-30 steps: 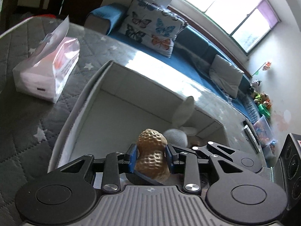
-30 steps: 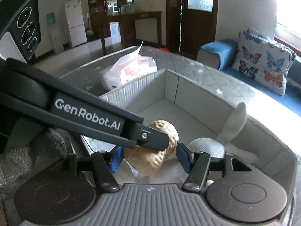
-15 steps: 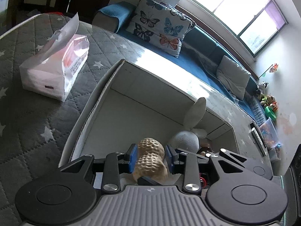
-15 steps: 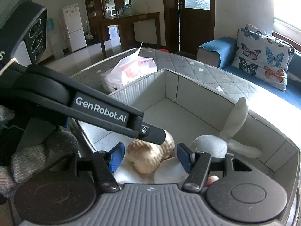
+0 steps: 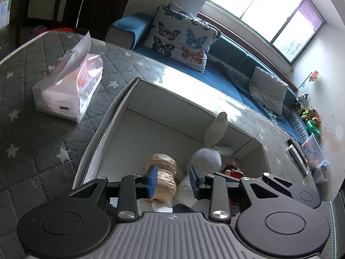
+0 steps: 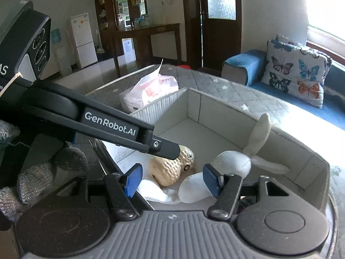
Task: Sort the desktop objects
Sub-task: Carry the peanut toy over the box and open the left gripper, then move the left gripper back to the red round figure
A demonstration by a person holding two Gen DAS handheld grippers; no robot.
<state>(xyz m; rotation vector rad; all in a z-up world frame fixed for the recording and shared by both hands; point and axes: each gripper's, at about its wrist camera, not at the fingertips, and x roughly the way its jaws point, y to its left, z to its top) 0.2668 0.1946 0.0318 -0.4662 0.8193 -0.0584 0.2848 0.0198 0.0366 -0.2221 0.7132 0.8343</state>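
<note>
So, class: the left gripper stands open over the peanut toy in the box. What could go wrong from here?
1. The left gripper may snag the peanut on lifting: one pad sits right beside it.
2. The right gripper hovers close, so the two could collide.
3. The rabbit crowds the peanut and might get knocked.

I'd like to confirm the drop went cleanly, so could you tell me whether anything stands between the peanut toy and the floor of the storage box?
Nothing visible does: the peanut toy already lies inside the storage box, beside the white plush bunny.
</note>
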